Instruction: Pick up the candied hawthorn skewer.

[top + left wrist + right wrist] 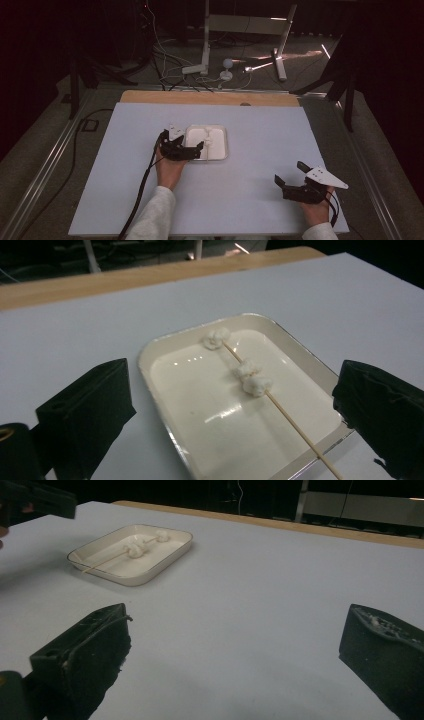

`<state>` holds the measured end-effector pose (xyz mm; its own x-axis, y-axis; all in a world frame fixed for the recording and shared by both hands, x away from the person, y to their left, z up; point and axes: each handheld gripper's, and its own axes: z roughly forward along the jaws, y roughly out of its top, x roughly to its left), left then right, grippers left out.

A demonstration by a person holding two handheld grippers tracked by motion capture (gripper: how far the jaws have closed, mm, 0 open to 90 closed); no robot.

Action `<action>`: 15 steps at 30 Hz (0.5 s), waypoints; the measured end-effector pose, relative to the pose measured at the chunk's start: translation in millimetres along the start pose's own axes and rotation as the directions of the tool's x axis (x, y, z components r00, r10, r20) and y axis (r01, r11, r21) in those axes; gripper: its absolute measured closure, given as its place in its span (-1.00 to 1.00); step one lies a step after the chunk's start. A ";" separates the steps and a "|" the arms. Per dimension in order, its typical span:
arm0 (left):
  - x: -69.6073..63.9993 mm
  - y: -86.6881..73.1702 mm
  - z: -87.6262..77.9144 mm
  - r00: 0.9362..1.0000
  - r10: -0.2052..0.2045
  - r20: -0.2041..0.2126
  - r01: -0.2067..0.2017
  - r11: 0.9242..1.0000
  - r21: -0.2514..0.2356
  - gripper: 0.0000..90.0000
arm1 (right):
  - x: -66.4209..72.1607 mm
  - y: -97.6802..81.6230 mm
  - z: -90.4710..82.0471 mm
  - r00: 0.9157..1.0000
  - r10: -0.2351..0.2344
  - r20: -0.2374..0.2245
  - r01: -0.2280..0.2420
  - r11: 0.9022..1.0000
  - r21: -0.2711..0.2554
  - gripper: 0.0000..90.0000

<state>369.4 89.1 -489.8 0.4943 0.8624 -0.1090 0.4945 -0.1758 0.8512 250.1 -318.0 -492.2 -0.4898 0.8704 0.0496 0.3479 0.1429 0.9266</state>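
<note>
Left gripper (pixel 186 148) at the near left edge of the tray (pixel 222 151), jaws spread wide, nothing between them, gripped by a hand (pixel 169 170) in a pale sleeve (pixel 156 212). Right gripper (pixel 291 178) well apart, low over the bare near-right part of the table (pixel 260 130), jaws likewise wide and empty. Just past the left jaws, shallow cream tray (pixel 165 352) flat on the pale tabletop. Inside it, thin wooden skewer (pixel 295 426) lying slantwise, near end jutting over the tray's rim. Threaded on the far half, three white marshmallows (pixel 254 385): two touching mid-stick, one alone at the tip. Beyond the table, a white stand (pixel 206 47) and cables (pixel 167 70) on the floor.
</note>
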 end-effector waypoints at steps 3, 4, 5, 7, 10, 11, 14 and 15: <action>-3.9 -2.8 9.2 1.000 -0.010 0.008 0.010 0.999 0.036 -0.91 | 0.0 0.0 0.0 1.000 0.000 0.000 0.000 1.000 0.000 -1.00; -5.4 -3.9 12.4 1.000 -0.007 0.010 0.007 0.999 0.052 -0.90 | -0.1 -0.1 0.0 1.000 0.000 -0.001 0.000 1.000 0.001 -1.00; -6.8 -4.8 15.6 1.000 -0.006 0.018 0.005 0.998 0.070 -0.90 | -0.1 -0.2 0.2 1.000 -0.001 0.000 0.001 1.000 0.002 -1.00; -10.9 -6.5 21.9 1.000 -0.010 0.027 0.008 0.995 0.101 -0.90 | 0.0 -0.3 0.5 1.000 0.000 -0.001 0.000 1.000 0.003 -1.00; -17.8 -7.6 30.6 1.000 -0.007 0.029 0.003 0.990 0.138 -0.91 | 0.2 -0.3 0.6 1.000 -0.002 -0.001 0.002 1.000 0.004 -1.00; -20.2 -7.8 33.3 1.000 -0.003 0.027 -0.001 0.988 0.156 -0.91 | 0.2 -0.4 0.7 1.000 -0.002 -0.002 0.002 1.000 0.005 -1.00; -26.6 -8.7 38.9 0.999 0.032 0.006 -0.033 0.980 0.196 -0.80 | -0.1 -0.4 0.6 1.000 -0.001 0.000 0.001 1.000 0.004 -1.00; -27.9 -9.2 40.2 0.999 0.046 -0.007 -0.043 0.977 0.210 -0.71 | -0.2 -0.5 0.5 1.000 0.000 0.000 0.000 1.000 0.004 -1.00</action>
<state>379.8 47.6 -515.2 0.5114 0.8568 -0.0666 0.6115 -0.3084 0.7286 250.5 -318.0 -492.8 -0.4900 0.8703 0.0499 0.3511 0.1446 0.9251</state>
